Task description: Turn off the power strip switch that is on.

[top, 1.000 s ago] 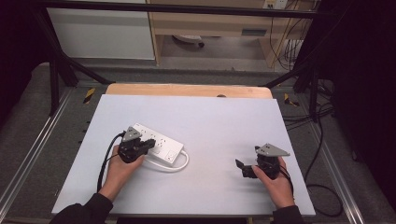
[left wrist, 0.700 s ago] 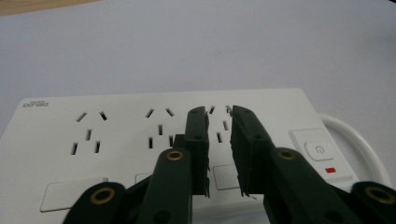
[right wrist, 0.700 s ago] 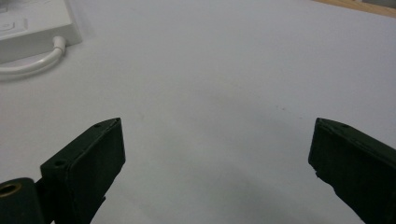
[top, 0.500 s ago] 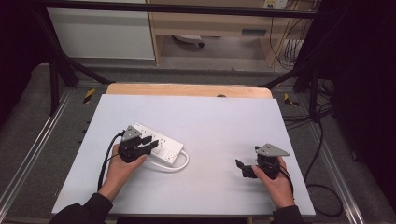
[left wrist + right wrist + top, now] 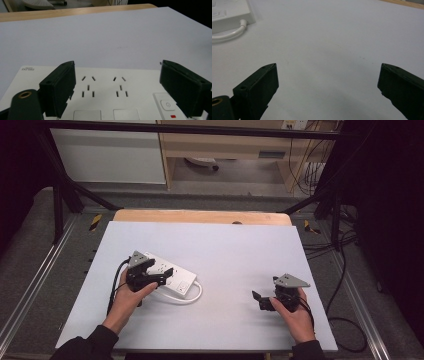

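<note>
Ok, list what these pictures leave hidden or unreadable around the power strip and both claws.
- Power strip: in the high view the left claw and hand cover its near-left end.
- Its near edge and right end are cut off by the frame in the left gripper view.
- The grey logo on the strip is too small to read.
- White cord: its plug end cannot be traced; the hand hides where it runs.
- Right claw: small and dark in the high view.

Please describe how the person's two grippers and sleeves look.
Both the left gripper and the right gripper are black, each with two blocky jaws, a grey three-cornered plate on top and a black cable trailing back. The sleeves are dark.
</note>
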